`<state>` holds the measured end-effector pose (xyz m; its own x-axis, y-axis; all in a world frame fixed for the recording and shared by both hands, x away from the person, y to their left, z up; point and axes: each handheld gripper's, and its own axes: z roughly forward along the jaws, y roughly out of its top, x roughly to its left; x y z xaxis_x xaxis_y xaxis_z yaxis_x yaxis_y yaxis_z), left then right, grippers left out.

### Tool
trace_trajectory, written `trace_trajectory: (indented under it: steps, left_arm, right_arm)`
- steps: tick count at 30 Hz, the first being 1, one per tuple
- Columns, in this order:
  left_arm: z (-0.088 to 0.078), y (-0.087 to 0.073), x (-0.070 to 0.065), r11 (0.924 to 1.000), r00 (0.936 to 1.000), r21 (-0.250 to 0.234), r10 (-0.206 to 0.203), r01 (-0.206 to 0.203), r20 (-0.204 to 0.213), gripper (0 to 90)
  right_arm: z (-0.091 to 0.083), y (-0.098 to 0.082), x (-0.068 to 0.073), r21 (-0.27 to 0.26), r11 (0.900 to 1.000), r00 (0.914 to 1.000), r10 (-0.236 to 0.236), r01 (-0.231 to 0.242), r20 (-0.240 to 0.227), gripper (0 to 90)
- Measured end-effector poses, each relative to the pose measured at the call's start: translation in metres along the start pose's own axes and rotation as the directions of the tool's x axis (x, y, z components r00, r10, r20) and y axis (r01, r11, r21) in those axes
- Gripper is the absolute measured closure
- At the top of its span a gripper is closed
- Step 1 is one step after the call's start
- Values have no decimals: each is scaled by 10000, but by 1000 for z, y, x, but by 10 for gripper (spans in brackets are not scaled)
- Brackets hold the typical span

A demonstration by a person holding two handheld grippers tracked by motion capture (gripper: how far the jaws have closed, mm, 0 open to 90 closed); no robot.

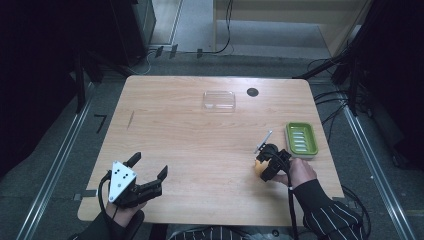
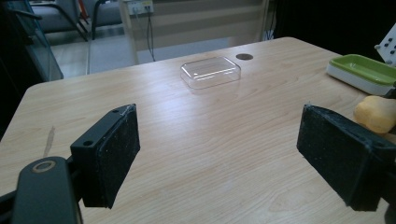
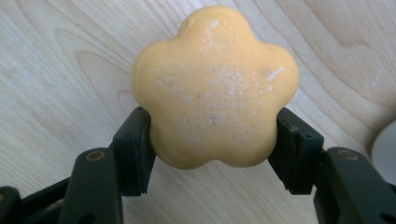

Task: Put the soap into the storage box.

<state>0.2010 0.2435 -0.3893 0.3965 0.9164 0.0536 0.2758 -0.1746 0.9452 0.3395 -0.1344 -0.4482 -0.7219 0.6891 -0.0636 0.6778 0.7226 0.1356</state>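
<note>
Just left of the green ribbed plastic soap dish [image 1: 301,139], the right claw [image 1: 264,162] pinches the orange flower-shaped soap bar [image 3: 215,86] above the tabletop [image 1: 200,150]; the left claw [image 1: 148,165] rests spread, well apart.

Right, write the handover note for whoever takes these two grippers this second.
Right gripper: shut on the orange flower-shaped soap, pads pressing its two sides; it sits at the table's near right, just left of the green soap dish.
Left gripper: open, nothing between its pads, at the near left of the table.
Clear plastic lid: lies alone toward the far edge, near a dark round grommet.
Done: soap gripped.
Left, as it looks: probably set the soap in the green dish, which holds nothing yet; the clear lid may go on after. Lid untouched.
</note>
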Motion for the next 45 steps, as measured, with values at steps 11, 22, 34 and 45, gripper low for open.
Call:
trace_trajectory:
  steps: [11, 22, 34, 45]
  left_arm:
    - [0, 0, 0, 10000, 10000, -5, -11, 11, -6, 137]
    - [0, 0, 0, 10000, 10000, -19, -15, 15, 4, 137]
    - [0, 0, 0, 10000, 10000, -12, -6, 6, 10, 137]
    - [0, 0, 0, 10000, 10000, -2, 7, -7, 15, 137]
  right_arm:
    - [-7, -10, -11, -96, 9994, 9993, 344, -342, 177, 399]
    - [-11, -19, -23, -141, 9971, 9962, 752, -746, 430, 399]
    - [-18, -24, -32, -299, 9945, 9927, 1026, -1008, 635, 399]
    - [-26, -27, -42, -524, 9909, 9888, 1274, -1236, 775, 399]
